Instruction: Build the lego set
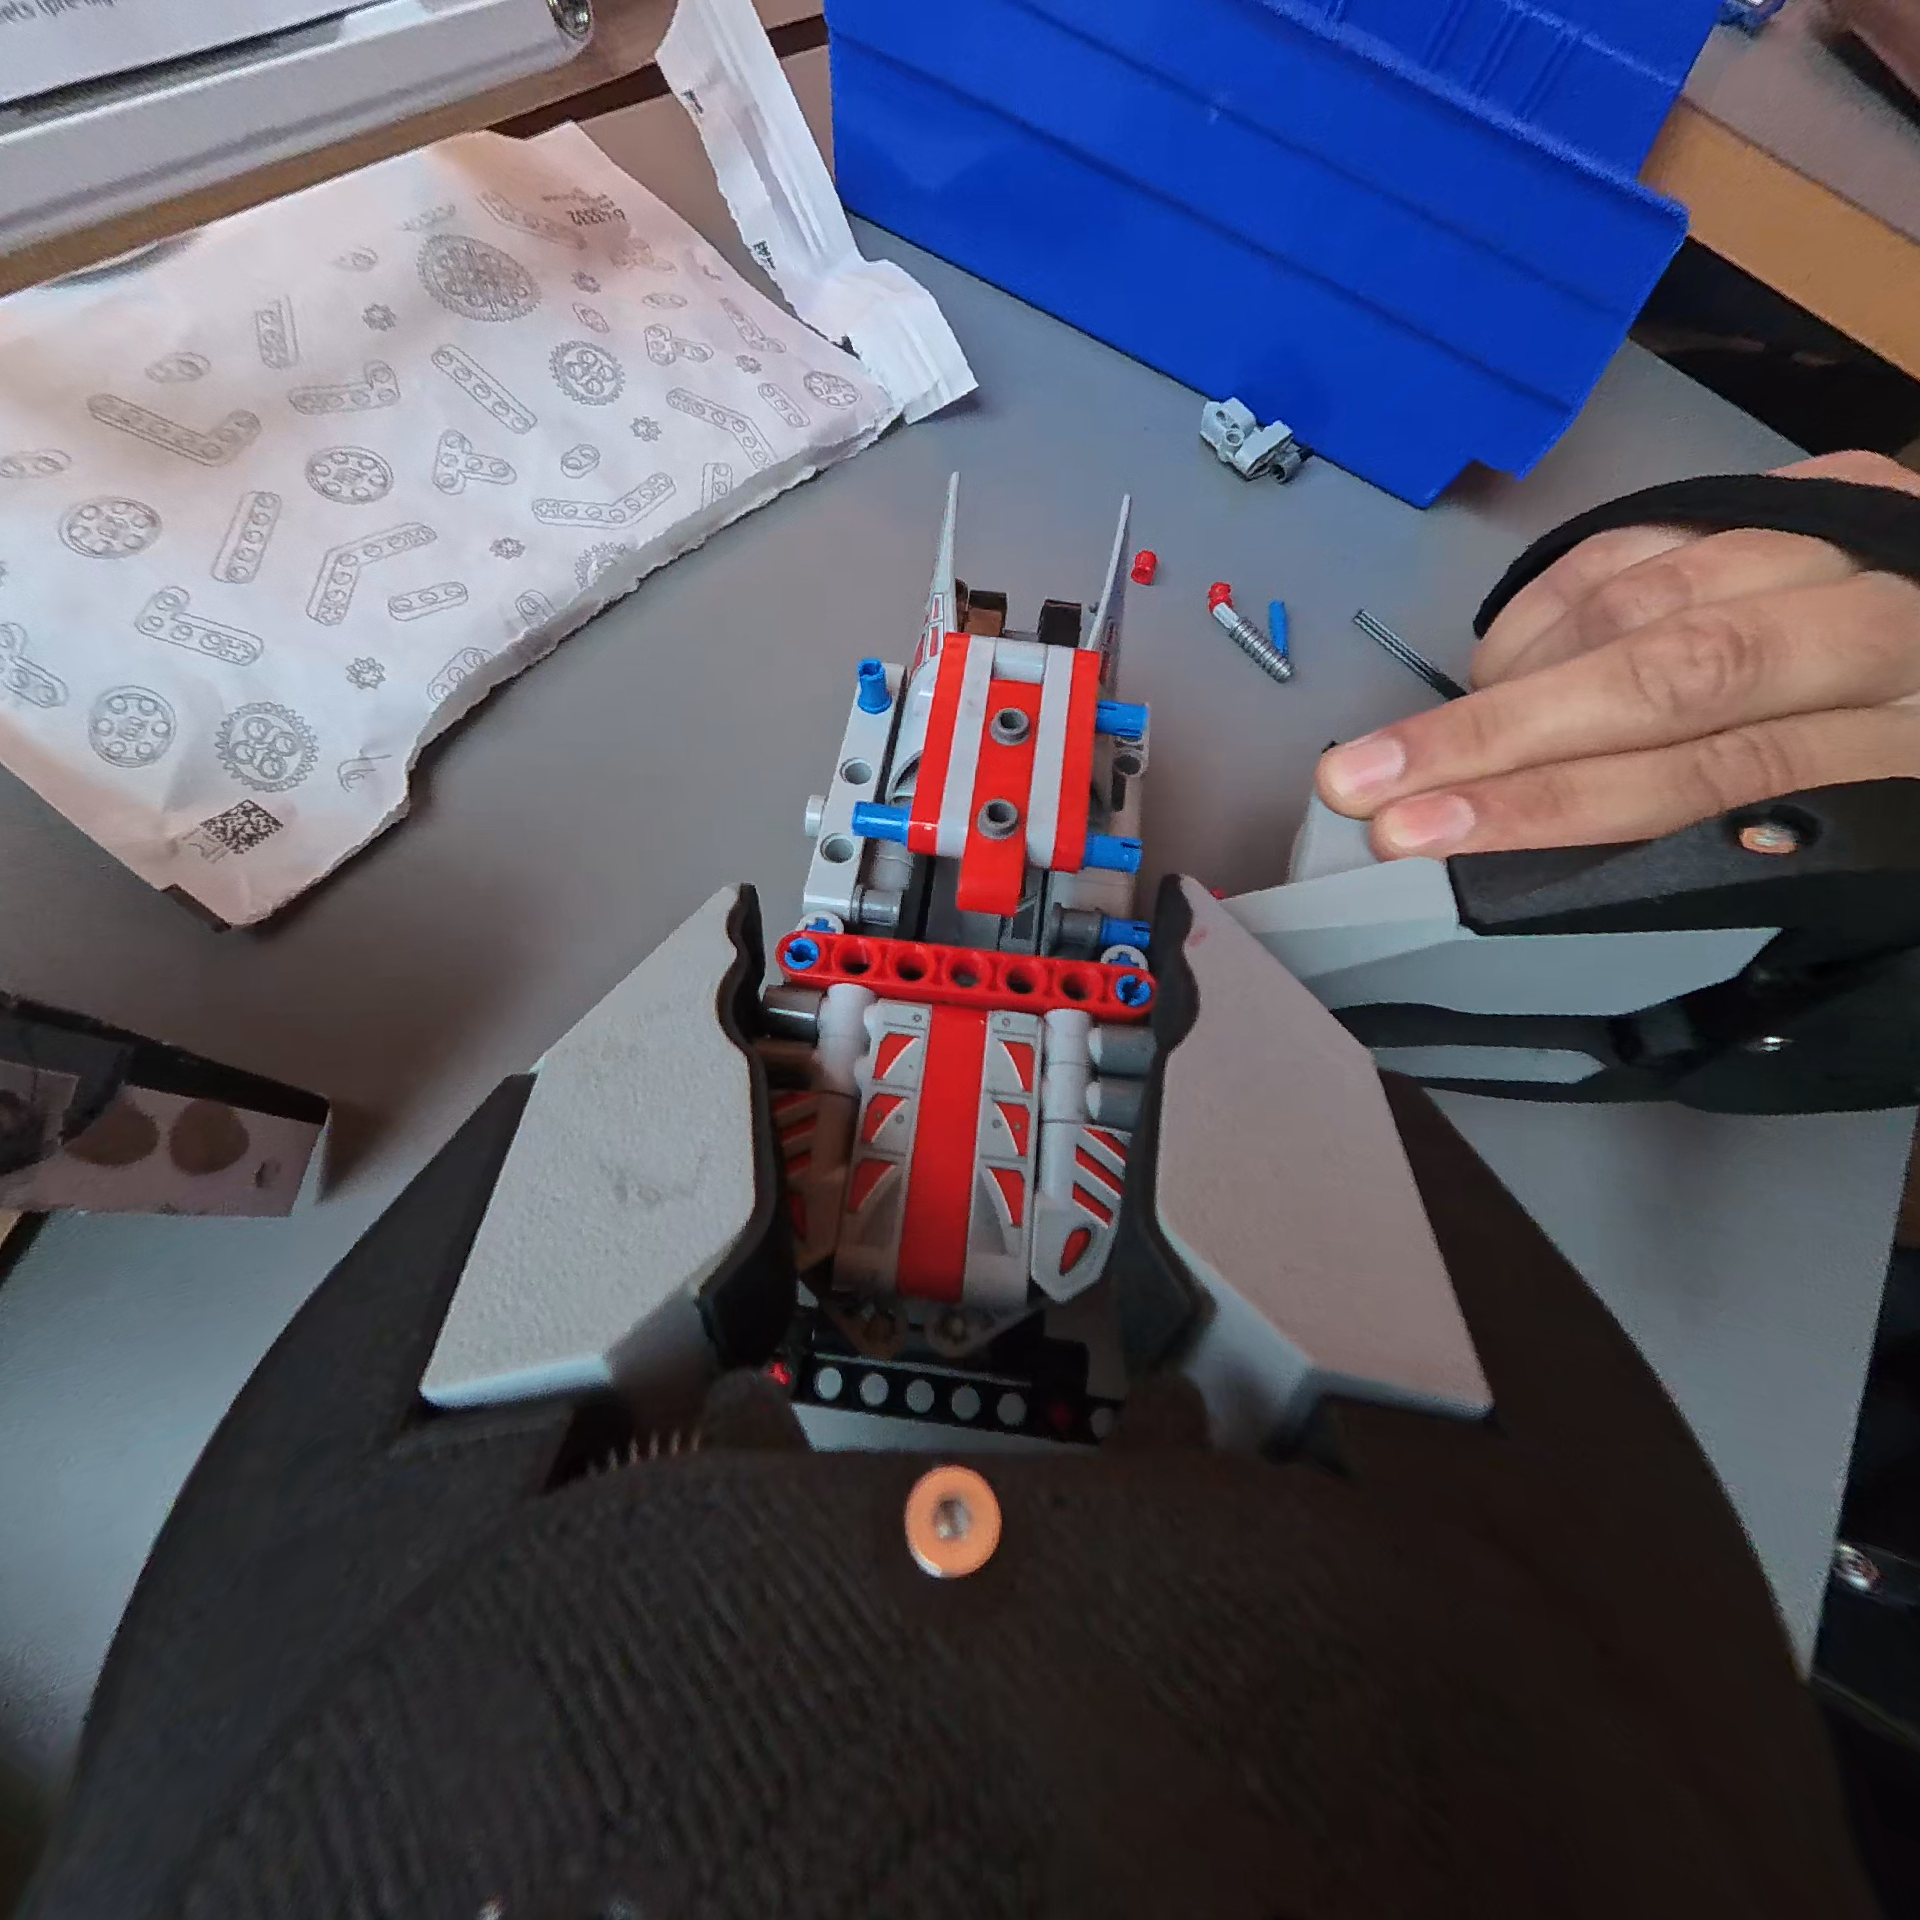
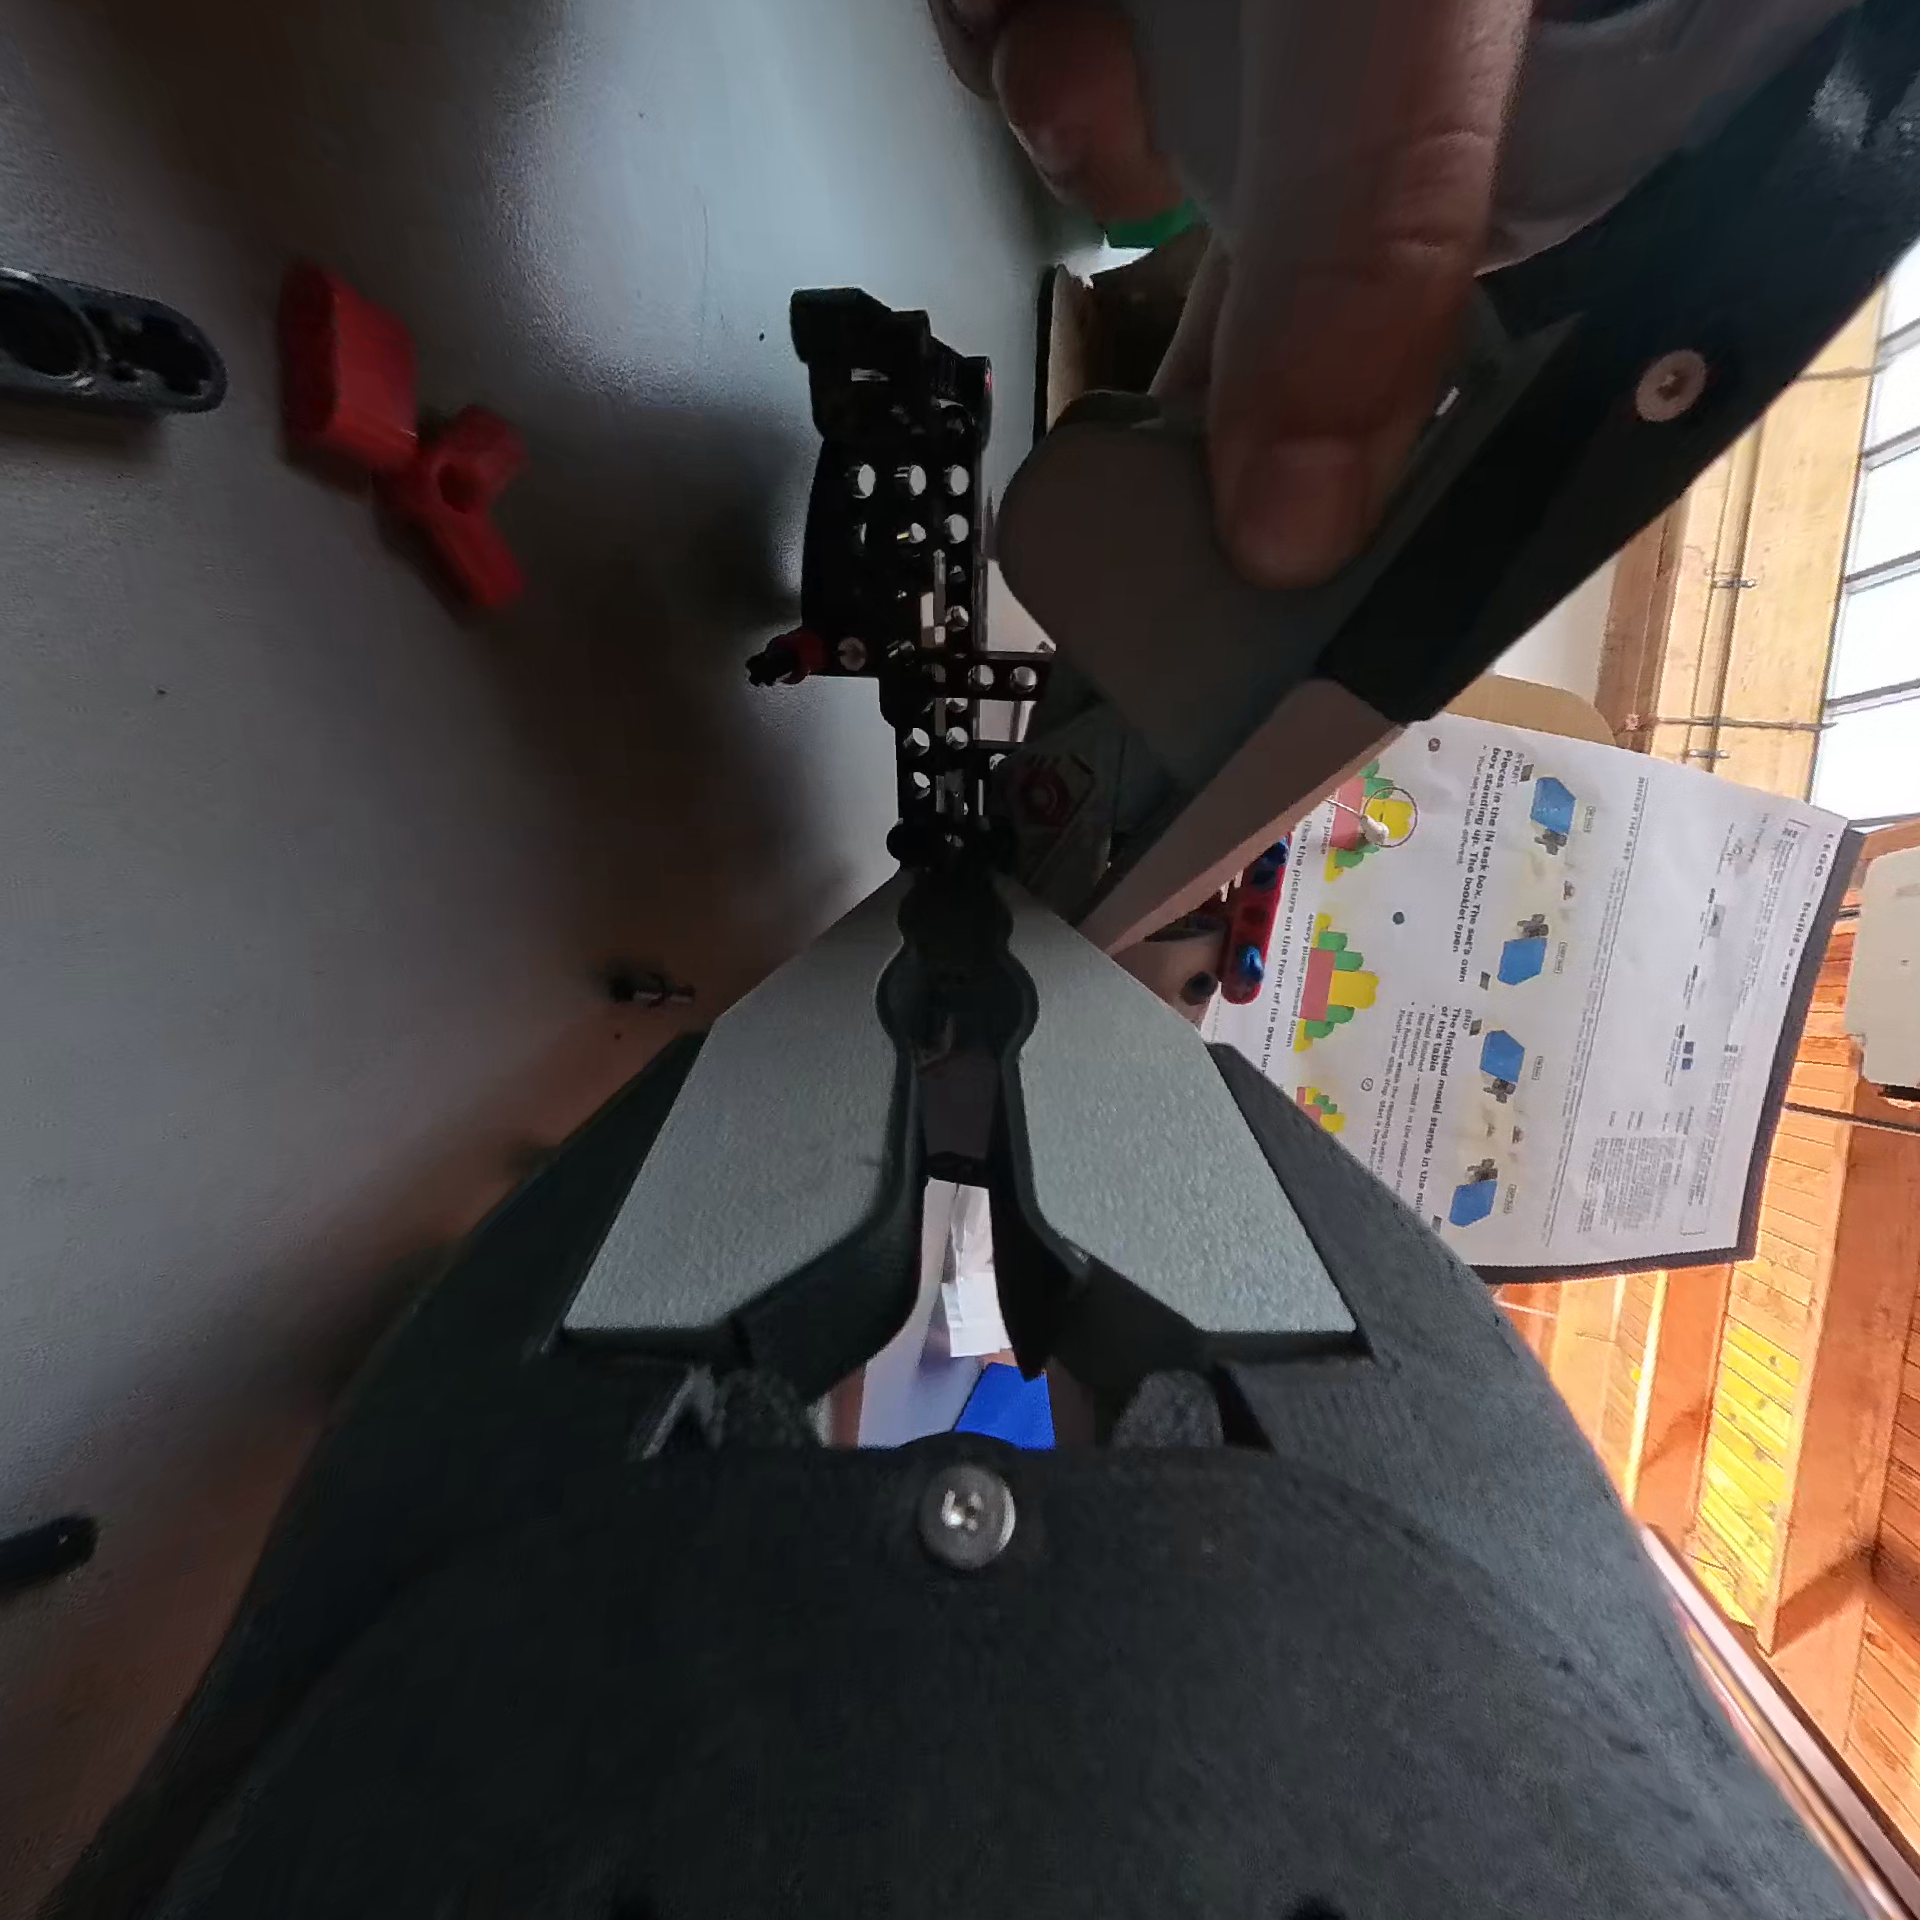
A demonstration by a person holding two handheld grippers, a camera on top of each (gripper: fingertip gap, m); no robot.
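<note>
Grey table (image 1: 644,790) holds paper bag (image 1: 343,488), blue bin (image 1: 1247,208) beyond claw-held model (image 1: 977,904)

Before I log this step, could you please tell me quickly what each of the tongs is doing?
Left tongs: closed on the red-and-grey model.
Right tongs: closed on a black frame piece.

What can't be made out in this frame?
- Left wrist view: the left gripper hides the flanks of the red and grey model.
- Left wrist view: the edge cuts off the blue bin.
- Right wrist view: the black assembly in the right gripper is backlit.
</note>
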